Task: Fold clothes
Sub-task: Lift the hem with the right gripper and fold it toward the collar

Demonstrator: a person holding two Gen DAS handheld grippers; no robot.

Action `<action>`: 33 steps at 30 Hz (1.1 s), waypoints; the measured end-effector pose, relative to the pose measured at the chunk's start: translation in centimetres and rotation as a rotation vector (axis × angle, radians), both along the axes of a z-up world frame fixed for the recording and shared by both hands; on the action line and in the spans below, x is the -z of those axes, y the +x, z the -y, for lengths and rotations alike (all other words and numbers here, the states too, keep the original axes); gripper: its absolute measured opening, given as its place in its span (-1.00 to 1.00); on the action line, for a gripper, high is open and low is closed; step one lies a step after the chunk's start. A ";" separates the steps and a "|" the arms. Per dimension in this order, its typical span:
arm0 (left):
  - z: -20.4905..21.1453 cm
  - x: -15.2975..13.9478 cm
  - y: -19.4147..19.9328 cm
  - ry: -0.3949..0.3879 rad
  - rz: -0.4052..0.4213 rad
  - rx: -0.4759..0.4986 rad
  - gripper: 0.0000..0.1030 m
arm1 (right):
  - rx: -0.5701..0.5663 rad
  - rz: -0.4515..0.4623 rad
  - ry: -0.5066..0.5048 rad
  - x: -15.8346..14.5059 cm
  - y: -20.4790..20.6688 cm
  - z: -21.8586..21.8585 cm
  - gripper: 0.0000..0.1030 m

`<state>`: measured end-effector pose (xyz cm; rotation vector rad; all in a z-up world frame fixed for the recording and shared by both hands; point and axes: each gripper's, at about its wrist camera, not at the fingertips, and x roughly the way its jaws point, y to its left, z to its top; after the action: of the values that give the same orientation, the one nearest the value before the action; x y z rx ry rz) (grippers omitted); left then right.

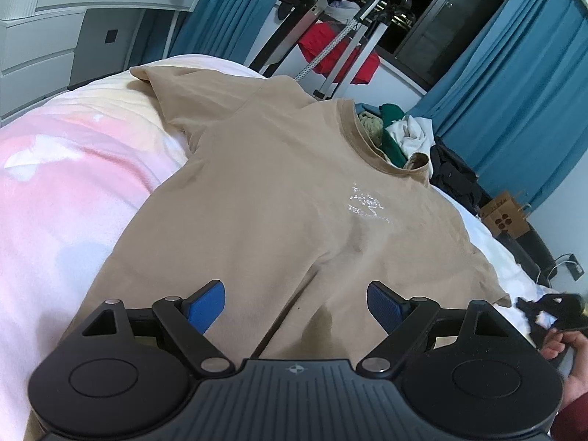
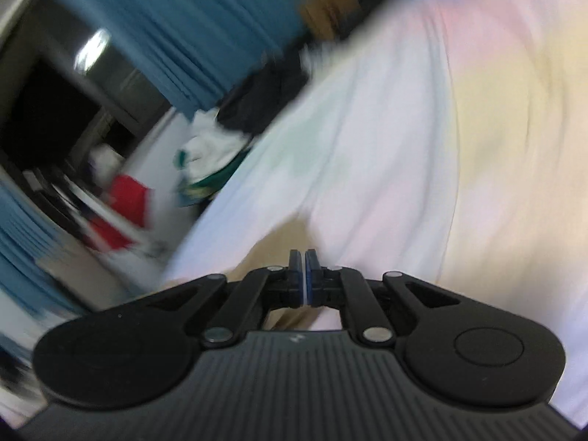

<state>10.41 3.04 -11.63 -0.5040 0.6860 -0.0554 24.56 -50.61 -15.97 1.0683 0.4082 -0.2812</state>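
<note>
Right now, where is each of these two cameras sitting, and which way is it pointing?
Left wrist: sits on the left gripper, open, looking along the tan T-shirt spread on the bed toward blue curtains; a bare hand shows at right.
Right wrist: sits on the right gripper, shut, low over the bed, heavily blurred; a tan edge lies near its fingertips.
Shared: bed, curtains, red garment.

Both tools: black ribbed bodies, black linkage arms, silver pivot screws, blue ridged pads [image 1: 205,307]. Left tool [image 1: 296,307] has a small crosshair mark. Bare hand [image 1: 567,360], dark red sleeve.
</note>
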 end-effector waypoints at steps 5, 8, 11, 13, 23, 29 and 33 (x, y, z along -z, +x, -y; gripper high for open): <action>-0.2 -0.3 -0.6 -0.003 0.004 -0.001 0.68 | -0.105 -0.007 0.270 2.9 1.0 -1.5 -0.28; 0.2 -0.4 -0.5 0.018 0.007 0.013 0.68 | -0.105 0.036 0.280 3.0 1.2 -2.5 0.22; 0.4 -0.2 -0.1 0.034 0.002 0.026 0.68 | -0.098 0.089 0.356 3.9 1.5 -3.0 0.45; 0.6 -0.1 0.3 0.048 0.001 0.033 0.68 | -0.096 0.083 0.354 4.3 2.4 -3.4 0.48; 1.5 0.5 2.5 0.215 -0.001 0.040 0.67 | 0.005 0.079 -0.112 4.4 10.3 -4.9 -0.69; 1.8 0.1 2.6 0.259 -0.007 0.058 0.67 | 0.005 -0.021 -0.379 1.7 11.4 -6.5 -0.85; 1.1 -0.8 2.3 0.242 0.002 0.042 0.67 | -0.004 -0.033 -0.739 -2.8 11.0 -11.6 -0.85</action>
<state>12.76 1.98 -10.85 -0.2577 0.6908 -0.0116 35.61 -38.98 -13.15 0.3387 0.2965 -0.4054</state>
